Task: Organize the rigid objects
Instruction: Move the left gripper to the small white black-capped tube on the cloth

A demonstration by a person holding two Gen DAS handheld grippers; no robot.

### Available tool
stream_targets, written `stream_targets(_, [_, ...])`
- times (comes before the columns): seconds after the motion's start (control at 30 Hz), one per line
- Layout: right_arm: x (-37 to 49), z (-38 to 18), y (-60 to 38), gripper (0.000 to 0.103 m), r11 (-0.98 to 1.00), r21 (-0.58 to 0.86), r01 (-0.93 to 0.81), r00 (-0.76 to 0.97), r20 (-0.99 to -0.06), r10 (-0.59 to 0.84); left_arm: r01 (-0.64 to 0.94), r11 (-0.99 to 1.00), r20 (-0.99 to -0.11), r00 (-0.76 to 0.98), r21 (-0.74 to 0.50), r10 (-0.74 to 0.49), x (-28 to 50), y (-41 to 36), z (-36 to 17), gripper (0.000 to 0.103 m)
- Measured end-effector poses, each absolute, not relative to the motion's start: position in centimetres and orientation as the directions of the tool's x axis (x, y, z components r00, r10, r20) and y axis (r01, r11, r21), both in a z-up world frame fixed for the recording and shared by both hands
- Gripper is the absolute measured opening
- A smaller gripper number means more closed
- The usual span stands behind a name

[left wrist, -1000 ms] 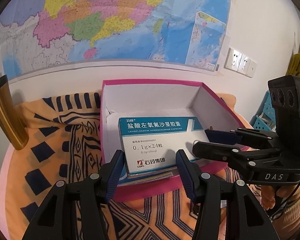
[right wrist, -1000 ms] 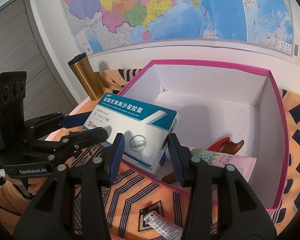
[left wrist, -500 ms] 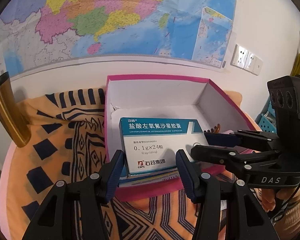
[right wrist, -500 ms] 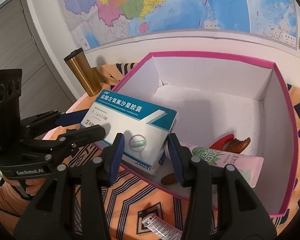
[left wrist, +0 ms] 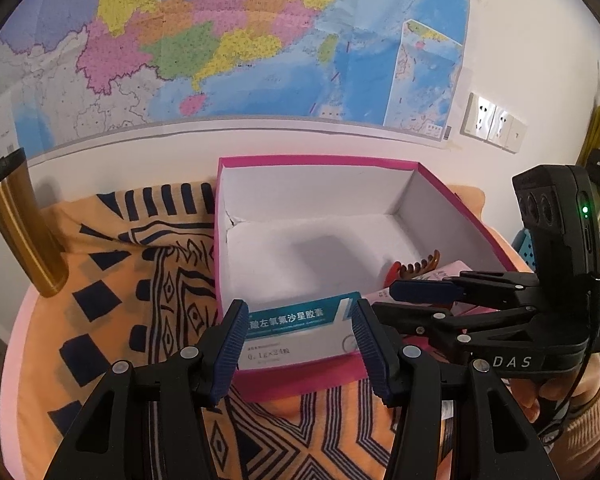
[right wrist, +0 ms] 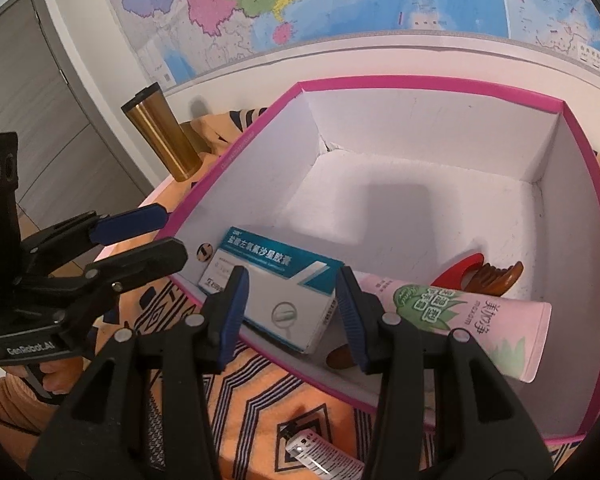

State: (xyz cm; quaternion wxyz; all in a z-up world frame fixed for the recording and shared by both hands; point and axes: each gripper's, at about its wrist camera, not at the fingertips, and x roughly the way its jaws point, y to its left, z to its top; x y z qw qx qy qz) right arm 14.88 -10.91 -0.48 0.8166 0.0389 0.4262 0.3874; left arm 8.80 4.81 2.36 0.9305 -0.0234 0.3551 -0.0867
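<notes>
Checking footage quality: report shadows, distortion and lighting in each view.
Left wrist view: fisheye bends the wall map, dark vignette corners, a soft shadow on the pink box floor. Right wrist view: same curvature, a similar shadow on the floor, medicine box print sharp, warm even light.

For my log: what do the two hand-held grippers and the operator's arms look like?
Both are black plastic with silver rivets and ribbed blue finger pads. The left hand-held gripper is marked GenRobot.AI; the right hand-held gripper reads DAS, with a lit green LED and a thin black cable. The operator's sleeves look pinkish-orange.

both wrist views close, sharing pink box (left wrist: 312,162)
</notes>
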Motion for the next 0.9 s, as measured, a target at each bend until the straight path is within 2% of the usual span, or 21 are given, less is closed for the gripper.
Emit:
stream_targets(0.2, [13.8,0.1,-12.6,0.048,0.697,0.404,-0.592,0.361,-0.641,0.677,0.164,0.979,-0.617,0.760,-0.123,-0.205,7.0,4.7,3.1,0.056])
stream_targets(0.43, [10.9,2.1,-16.2,0.048,0.693,0.401,-0.599,0.417,-0.583,0.697,0.257,0.956,-0.574,0.766,-0.137,-0.289,3.9,2.8,3.9,0.062])
stream_targets(0.63, [8.7,2.1,-19.3,0.048,0.715,0.400,-0.574,0.441,-0.585,0.681,0.322,0.936,-0.613,0.713,-0.145,-0.340,3.1,0.2,2.0,0.063])
stream_targets(0.9, [7.0,-1.8,-22.2,0.048,0.759,0.430,-0.489,0.419,-0.647,0.637,0.323,0.931,-0.684,0.641,-0.171,-0.348,3.3,-1.5,-1.6,0.063])
